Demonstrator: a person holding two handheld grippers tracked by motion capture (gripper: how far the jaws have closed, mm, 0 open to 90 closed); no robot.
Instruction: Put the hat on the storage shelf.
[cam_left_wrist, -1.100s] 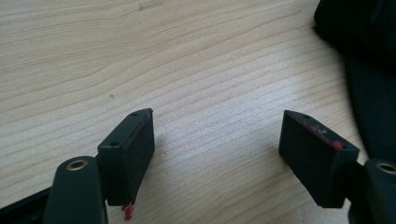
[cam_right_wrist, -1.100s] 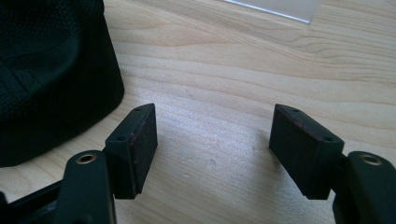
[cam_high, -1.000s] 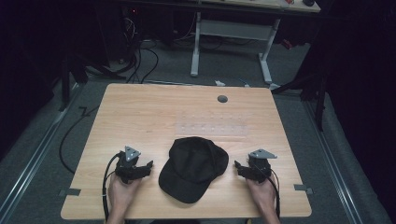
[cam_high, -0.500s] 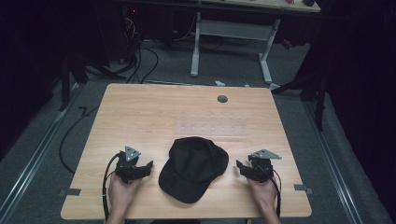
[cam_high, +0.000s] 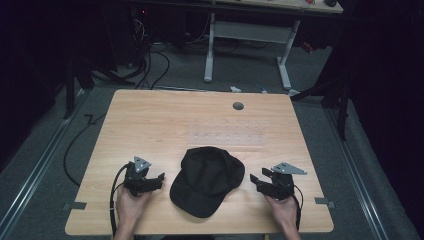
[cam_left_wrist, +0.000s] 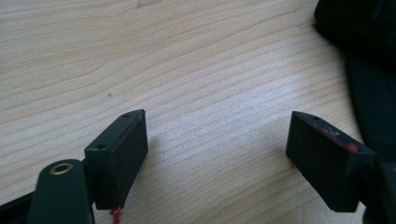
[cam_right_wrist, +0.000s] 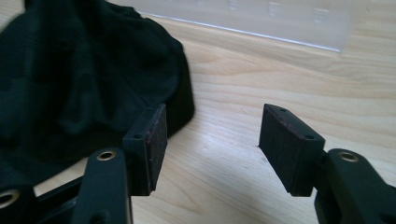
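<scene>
Left gripper (cam_high: 156, 179) rests on the table (cam_high: 150, 120) near its front edge, jaws spread wide with bare wood between them, nothing held; right gripper (cam_high: 256, 181) mirrors it on the other side, jaws also spread and empty. Black cap (cam_high: 206, 180) lies flat between the 2 grippers at the table's front centre; crown toward the far side, brim toward the person and slightly left, so its long axis runs roughly front to back with a small tilt. Cap sits inward of each gripper: right of the left one, left of the right one. In the left gripper view the cap (cam_left_wrist: 369, 70) fills the right edge, just past the right-hand jaw; in the right gripper view the cap (cam_right_wrist: 84, 79) sits just behind the left-hand jaw, near but apart. Both look about equally near; likely next move is each closing inward on a cap edge.
</scene>
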